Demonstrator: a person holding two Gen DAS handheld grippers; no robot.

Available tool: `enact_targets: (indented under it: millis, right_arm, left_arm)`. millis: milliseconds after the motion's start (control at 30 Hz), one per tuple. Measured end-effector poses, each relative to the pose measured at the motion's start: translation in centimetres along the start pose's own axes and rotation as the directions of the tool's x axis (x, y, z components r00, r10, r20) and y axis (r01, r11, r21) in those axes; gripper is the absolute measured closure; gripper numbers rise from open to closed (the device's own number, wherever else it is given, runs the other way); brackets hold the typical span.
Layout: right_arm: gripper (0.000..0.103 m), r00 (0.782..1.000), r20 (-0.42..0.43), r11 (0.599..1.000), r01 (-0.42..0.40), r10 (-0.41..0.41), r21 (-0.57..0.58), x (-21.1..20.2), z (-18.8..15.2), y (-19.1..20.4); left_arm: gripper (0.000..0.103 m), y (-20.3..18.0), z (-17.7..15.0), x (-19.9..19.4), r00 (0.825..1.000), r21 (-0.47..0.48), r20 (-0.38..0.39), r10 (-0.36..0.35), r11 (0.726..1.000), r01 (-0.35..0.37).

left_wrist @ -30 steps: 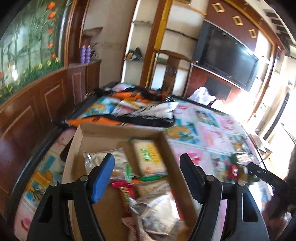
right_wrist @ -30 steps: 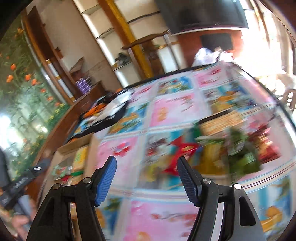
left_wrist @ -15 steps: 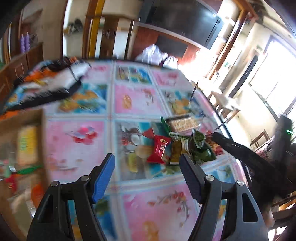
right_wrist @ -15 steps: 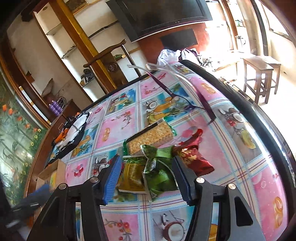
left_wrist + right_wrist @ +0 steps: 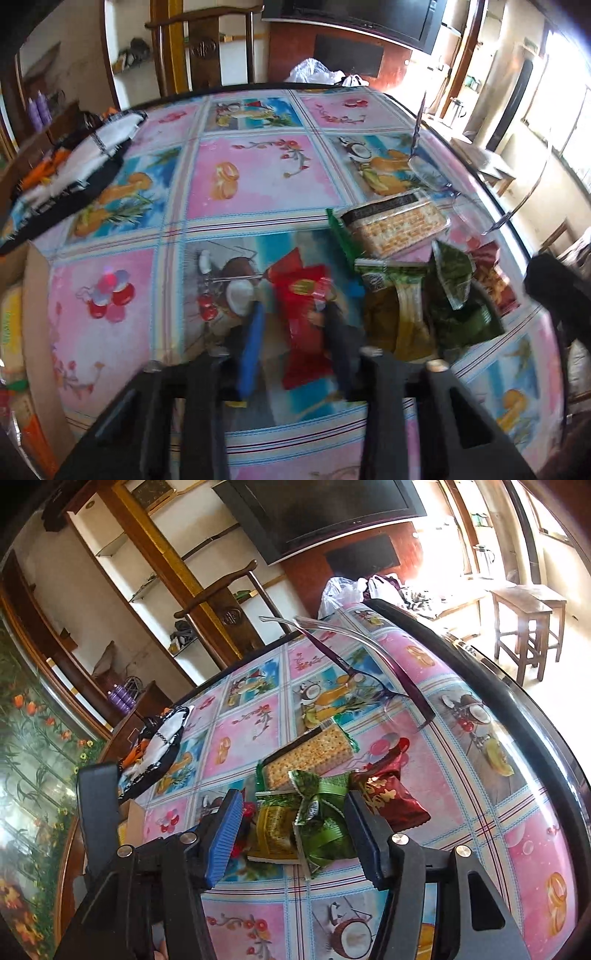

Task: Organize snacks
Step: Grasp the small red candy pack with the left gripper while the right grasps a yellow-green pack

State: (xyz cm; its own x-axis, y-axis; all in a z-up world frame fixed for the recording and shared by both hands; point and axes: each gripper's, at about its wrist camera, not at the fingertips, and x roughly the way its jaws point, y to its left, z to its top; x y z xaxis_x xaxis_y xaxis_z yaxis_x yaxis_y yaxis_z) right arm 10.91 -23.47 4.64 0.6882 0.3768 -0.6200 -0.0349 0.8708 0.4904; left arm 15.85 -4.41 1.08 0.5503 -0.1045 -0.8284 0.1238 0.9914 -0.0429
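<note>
The left gripper (image 5: pixel 291 332), jaws apart, straddles the red snack packet (image 5: pixel 306 317) at frame centre: light, crinkly, slippery, best pinched mid-body.

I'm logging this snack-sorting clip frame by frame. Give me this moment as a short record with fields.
left gripper: open, fingers either side of the red packet
right gripper: open, over the green packets
cracker pack: flat on the tablecloth, beyond the green packets
cardboard box: at table's left edge, snacks inside
eyeglasses: on the table, beyond the snacks
</note>
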Motion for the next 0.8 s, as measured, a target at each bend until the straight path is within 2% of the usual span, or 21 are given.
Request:
enact_targets:
  millis: [200, 333, 467, 667, 767, 800]
  right_arm:
    - [0.042, 0.999, -0.013, 0.998, -0.041, 0.04, -0.037, 0.3, -0.4, 0.9]
    - [0.045, 0.995, -0.068, 0.992, -0.085, 0.079, -0.09, 1.5, -1.2, 2.5]
    - [0.045, 0.996, -0.093, 0.989, -0.003, -0.011, -0.149, 3.4, -2.1, 3.4]
    - [0.045, 0.989, -0.088, 0.977, 0.103, -0.121, -0.188, 5.7, -2.4, 3.9]
    - [0.046, 0.979, -0.08, 0.951, 0.161, -0.187, -0.263, 7.1, -2.8, 5.1]
    - [0.049, 0.974, -0.093, 0.943, 0.174, -0.207, -0.284, 7.8, -3.0, 5.2]
  left_arm:
    - [0.085, 1.5, -3.8, -2.8, 1.0, -0.012, 0.003, -0.005, 1.0, 0.005]
    - [0.085, 2.8, -6.6, -4.3, 0.999, -0.04, 0.051, -0.002, 0.999, 0.004]
    - [0.085, 3.1, -6.6, -4.4, 0.998, -0.048, 0.064, -0.023, 0.999, 0.026]
    - [0.084, 2.4, -6.7, -4.2, 0.997, 0.016, 0.082, 0.002, 1.0, -0.003]
    - [0.084, 2.3, -6.8, -4.2, 0.996, 0.023, 0.089, 0.009, 1.0, -0.011]
    - [0.083, 2.2, -6.8, -4.2, 0.996, 0.023, 0.091, 0.011, 1.0, -0.013]
